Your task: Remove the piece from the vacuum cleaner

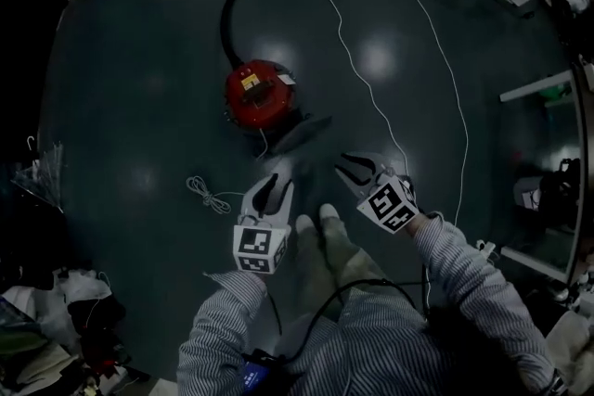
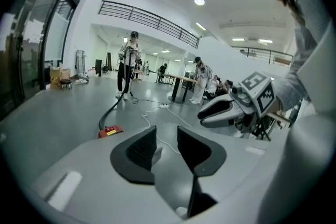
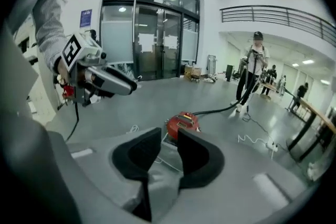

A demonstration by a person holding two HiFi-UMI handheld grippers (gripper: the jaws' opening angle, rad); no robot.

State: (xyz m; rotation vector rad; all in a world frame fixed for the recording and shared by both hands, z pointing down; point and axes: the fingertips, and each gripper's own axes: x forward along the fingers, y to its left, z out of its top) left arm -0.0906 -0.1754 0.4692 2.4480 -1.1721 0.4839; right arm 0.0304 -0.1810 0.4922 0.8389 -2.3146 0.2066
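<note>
Left claw part-open, empty; right claw likewise, nothing gripped. Round red plastic vacuum cleaner on dark floor just ahead of both, black hose attached, untouched.

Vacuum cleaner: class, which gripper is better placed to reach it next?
Likely the right gripper: its open jaws line up on the vacuum cleaner; the left gripper points beside it.

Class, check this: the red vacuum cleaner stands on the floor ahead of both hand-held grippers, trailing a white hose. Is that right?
No: the hose is black, not white; the head view shows it. The rest holds for the red vacuum cleaner.
</note>
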